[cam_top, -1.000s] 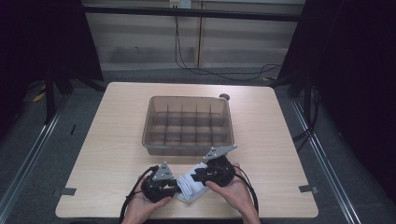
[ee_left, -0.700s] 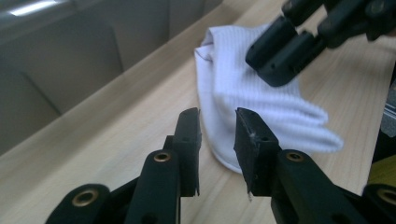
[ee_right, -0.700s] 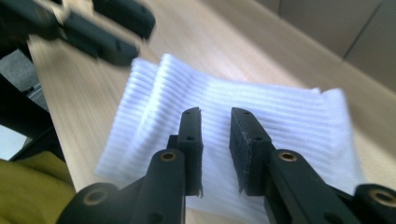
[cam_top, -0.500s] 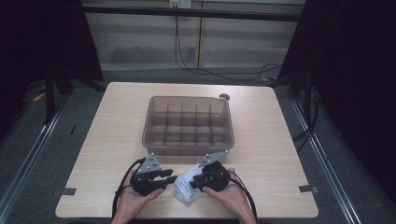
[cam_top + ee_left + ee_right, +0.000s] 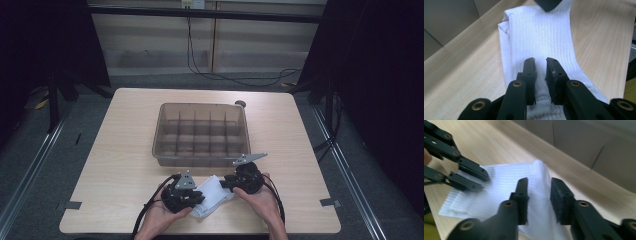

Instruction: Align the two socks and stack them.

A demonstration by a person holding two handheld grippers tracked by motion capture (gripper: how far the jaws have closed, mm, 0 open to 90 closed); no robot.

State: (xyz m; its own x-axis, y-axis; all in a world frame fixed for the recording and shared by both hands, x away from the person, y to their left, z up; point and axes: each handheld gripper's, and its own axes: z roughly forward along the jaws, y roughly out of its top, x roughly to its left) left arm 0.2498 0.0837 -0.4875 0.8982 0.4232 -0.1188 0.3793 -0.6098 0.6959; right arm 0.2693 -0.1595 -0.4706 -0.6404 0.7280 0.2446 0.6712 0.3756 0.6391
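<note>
Wood table (image 5: 125, 150), white sock (image 5: 212, 195): no readable text.

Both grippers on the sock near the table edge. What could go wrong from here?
1. The left gripper, whose jaws have just been closing, shows a narrow gap over flat sock; it may pinch only the top layer, or nothing.
2. The right gripper straddles a raised fold with its jaws apart, having just been opening; that fold could slip out and the sock unfold.
3. The sock lies near the table front edge; a pull toward the person could drag it off.
</note>
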